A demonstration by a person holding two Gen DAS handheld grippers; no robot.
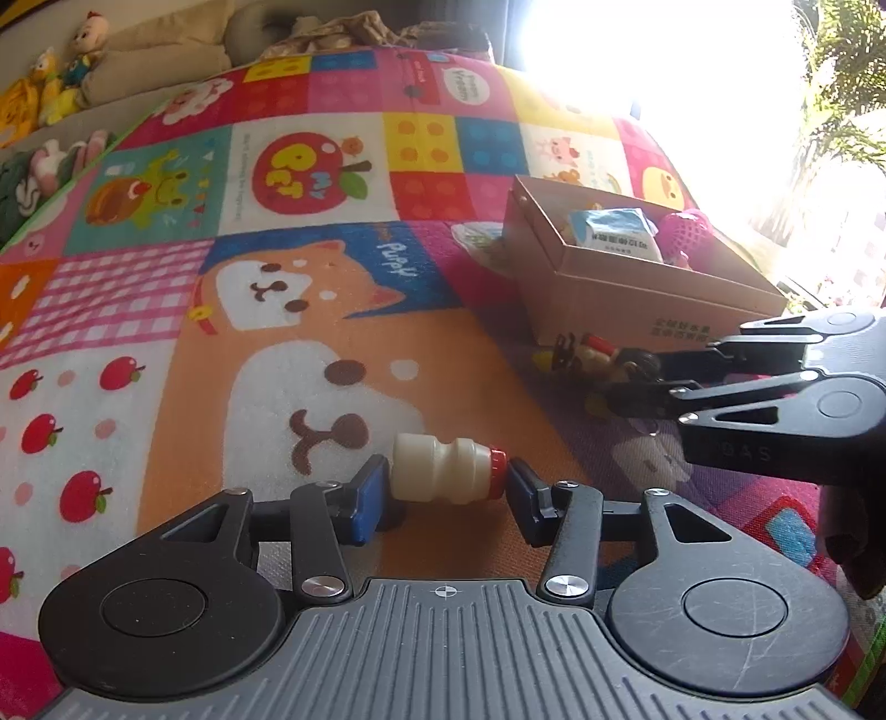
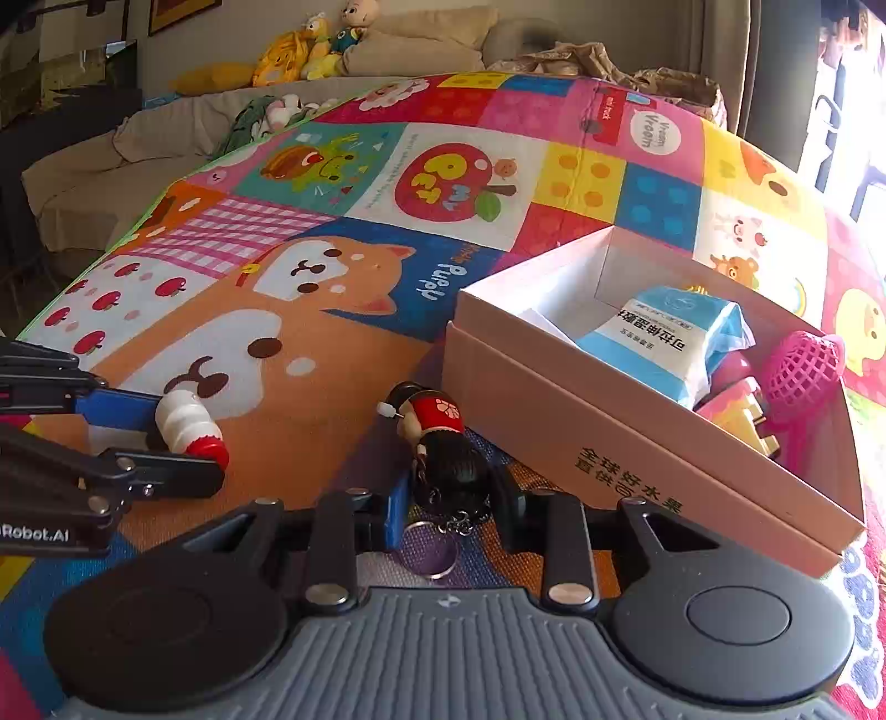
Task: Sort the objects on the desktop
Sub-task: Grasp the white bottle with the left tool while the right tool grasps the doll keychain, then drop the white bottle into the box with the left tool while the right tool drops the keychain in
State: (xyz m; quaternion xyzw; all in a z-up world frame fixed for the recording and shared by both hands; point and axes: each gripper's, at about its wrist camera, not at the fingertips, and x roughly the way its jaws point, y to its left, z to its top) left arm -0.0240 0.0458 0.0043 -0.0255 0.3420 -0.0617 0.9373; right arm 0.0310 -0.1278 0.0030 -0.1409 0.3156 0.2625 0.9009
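A small white bottle with a red cap [image 1: 443,469] lies on its side between the fingers of my left gripper [image 1: 446,493]; the blue pad touches its base and the other finger touches the cap. It also shows in the right wrist view [image 2: 185,423]. My right gripper [image 2: 451,501] is closed on a doll keychain [image 2: 443,443] with black hair and a red top, lying on the mat; it shows in the left wrist view [image 1: 603,360] too. An open cardboard box [image 2: 554,421] stands just right of the doll.
The box holds a blue-and-white packet [image 2: 664,338], a pink mesh toy [image 2: 803,371] and other small toys. Everything rests on a colourful cartoon play mat [image 2: 332,310]. Plush toys [image 2: 315,44] and a sofa lie beyond the mat's far edge.
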